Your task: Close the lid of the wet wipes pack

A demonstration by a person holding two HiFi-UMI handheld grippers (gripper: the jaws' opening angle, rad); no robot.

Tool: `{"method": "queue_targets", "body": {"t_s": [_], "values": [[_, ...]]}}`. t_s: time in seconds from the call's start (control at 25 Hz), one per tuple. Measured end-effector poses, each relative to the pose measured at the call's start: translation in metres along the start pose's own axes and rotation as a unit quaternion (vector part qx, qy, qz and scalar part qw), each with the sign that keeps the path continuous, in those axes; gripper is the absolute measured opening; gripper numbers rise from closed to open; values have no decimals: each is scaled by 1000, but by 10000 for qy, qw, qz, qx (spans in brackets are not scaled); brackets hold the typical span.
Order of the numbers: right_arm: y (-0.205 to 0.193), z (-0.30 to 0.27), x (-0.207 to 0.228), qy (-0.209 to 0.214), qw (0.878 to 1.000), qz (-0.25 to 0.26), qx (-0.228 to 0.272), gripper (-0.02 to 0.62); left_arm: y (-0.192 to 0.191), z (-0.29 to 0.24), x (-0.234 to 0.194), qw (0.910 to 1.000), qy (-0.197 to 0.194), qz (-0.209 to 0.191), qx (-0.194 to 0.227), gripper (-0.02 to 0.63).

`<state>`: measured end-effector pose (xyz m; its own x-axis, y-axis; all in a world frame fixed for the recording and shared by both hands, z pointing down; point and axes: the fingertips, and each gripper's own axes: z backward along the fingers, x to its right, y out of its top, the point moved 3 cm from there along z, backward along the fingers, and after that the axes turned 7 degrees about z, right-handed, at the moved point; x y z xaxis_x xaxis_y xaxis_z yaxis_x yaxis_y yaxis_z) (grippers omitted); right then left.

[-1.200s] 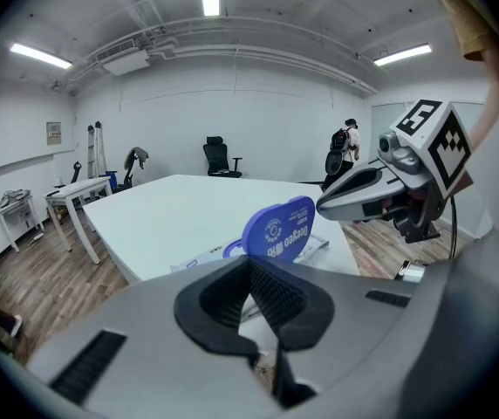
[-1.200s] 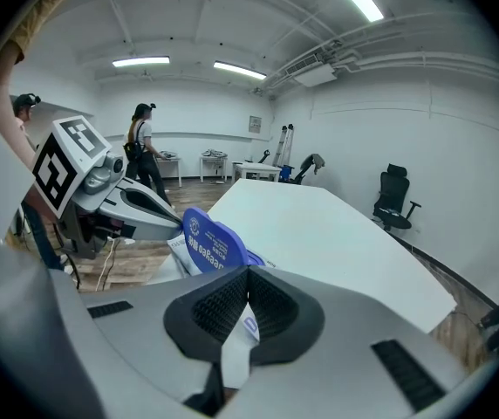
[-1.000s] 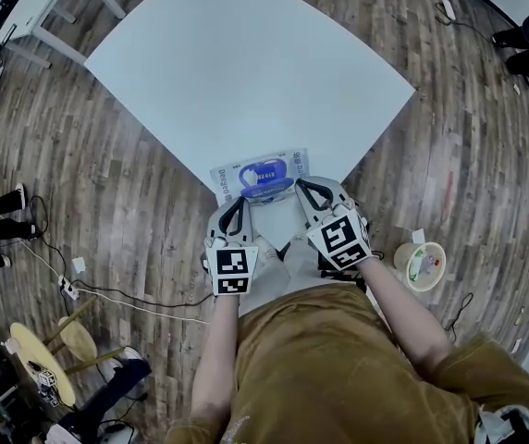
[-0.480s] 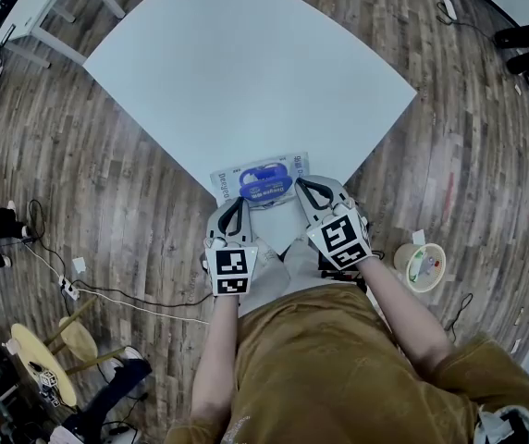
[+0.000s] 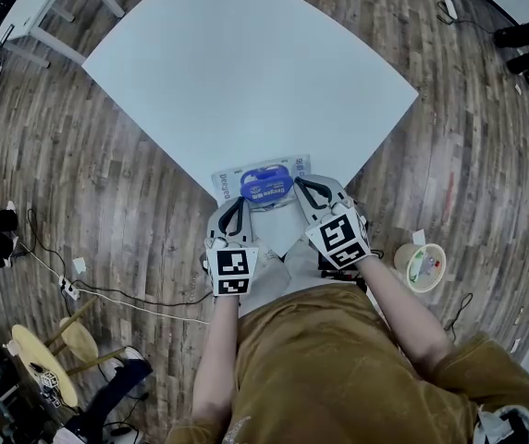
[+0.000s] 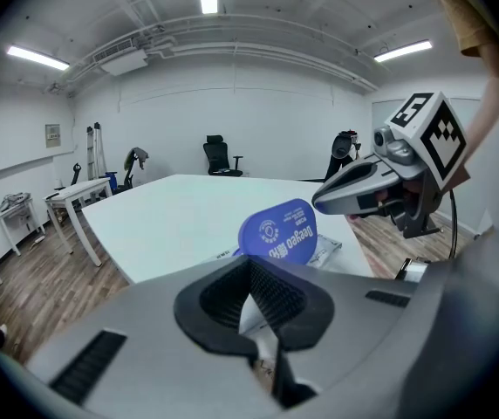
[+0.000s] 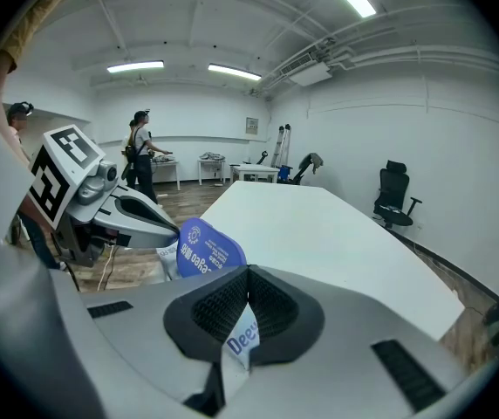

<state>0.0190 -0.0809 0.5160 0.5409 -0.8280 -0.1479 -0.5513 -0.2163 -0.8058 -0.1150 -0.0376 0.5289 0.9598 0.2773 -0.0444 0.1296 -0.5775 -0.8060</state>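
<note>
Wipes pack (image 5: 230, 181) sits at the near corner of the table (image 5: 246, 72), six o'clock on the white top. Its blue lid (image 6: 277, 231) is standing up, open. Left gripper (image 5: 235, 207) is at the pack's seven o'clock, jaws pinched tight on the wrapper's edge. Right gripper (image 5: 305, 191) is over at four o'clock, jaws clamped just the same on the printed wrapper.

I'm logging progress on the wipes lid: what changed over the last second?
The blue lid swung away from the person, covering the opening seen earlier, but stands part-raised. The left gripper and right gripper stayed shut on the near edge of the wipes pack on the table.
</note>
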Motion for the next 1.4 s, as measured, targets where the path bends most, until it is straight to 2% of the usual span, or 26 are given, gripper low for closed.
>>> {"method": "queue_targets", "body": {"t_s": [0.64,1.4], "values": [[4,-17,7,32,10000,-4,-71,6,17,-16,-6,9999,-113,-29,119,2],[0,-44,3,340,9990,125,-249,6,10,-36,-8,9997,-224,58,-109,2]]}}
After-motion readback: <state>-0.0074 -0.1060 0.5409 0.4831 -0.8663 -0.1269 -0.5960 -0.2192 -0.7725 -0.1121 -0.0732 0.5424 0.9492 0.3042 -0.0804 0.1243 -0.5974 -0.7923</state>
